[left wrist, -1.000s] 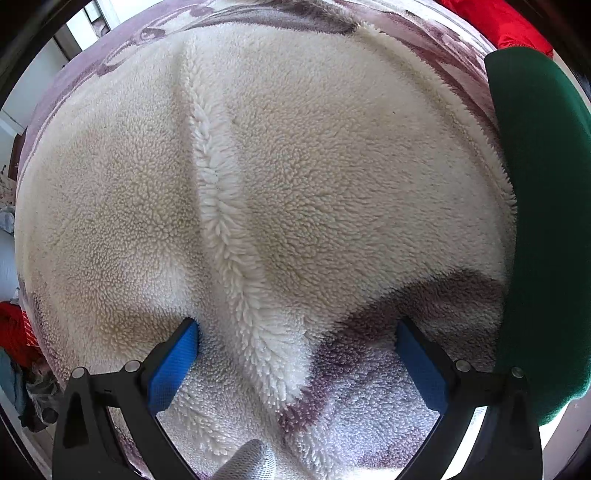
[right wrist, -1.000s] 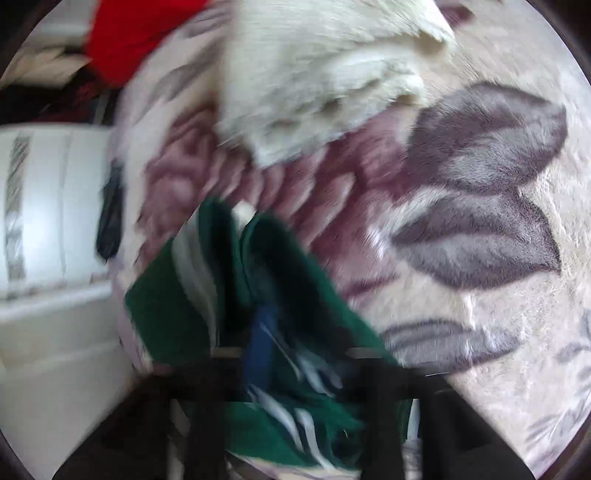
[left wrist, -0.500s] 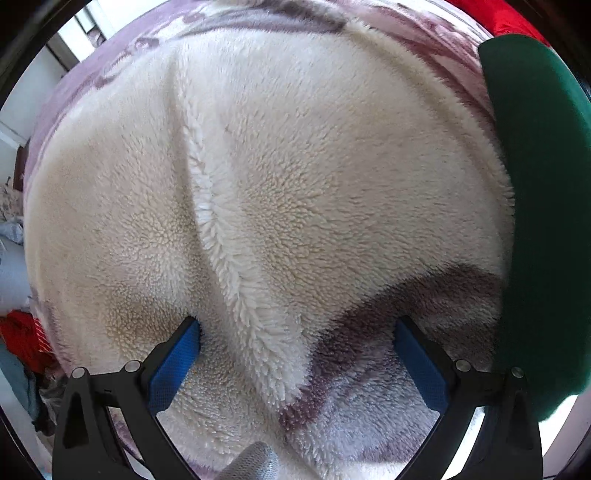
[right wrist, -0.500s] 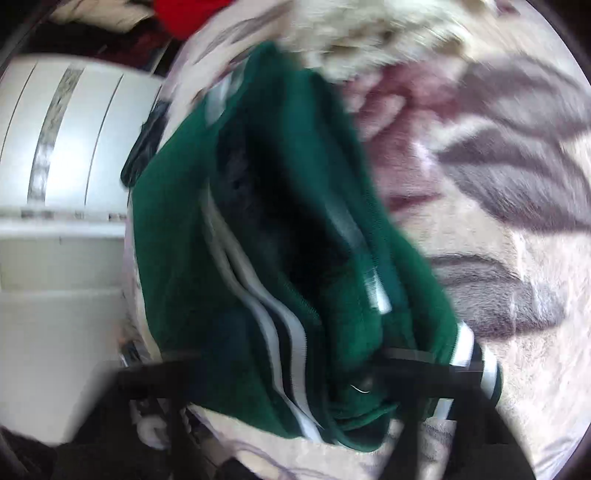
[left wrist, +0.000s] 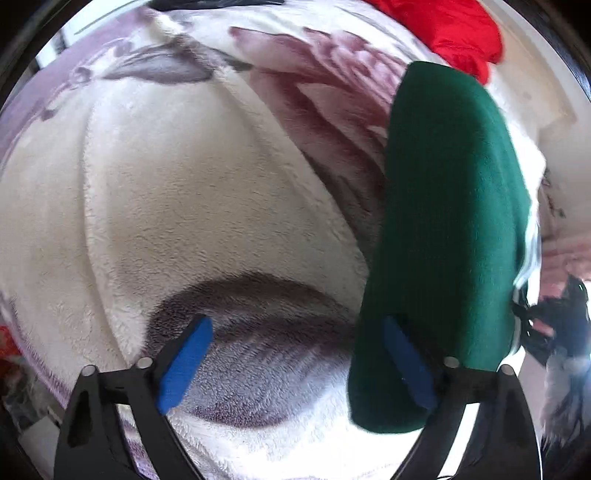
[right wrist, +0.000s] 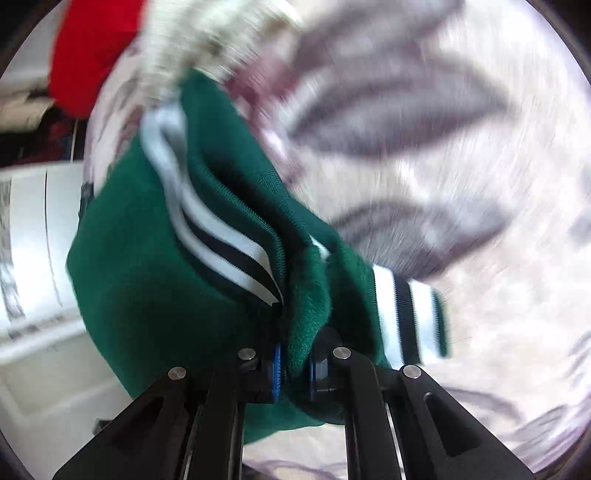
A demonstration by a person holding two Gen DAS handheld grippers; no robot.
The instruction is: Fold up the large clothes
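A green jacket with white and black striped trim hangs bunched from my right gripper, whose jaws are shut on a fold of its green fabric. The same jacket shows in the left wrist view as a tall green mass on the right, touching the right blue pad. My left gripper is open and empty, its blue pads wide apart above the floral blanket. A cream fleece garment lies folded on the blanket ahead of the left gripper; it also shows in the right wrist view.
A red garment lies at the far edge of the blanket, also in the right wrist view. A white cabinet or appliance stands left of the bed. Dark clutter sits at the right edge.
My right gripper has lifted the green jacket and swung it; the view is blurred with motion. My left gripper has shifted right off the cream fleece, toward the green jacket.
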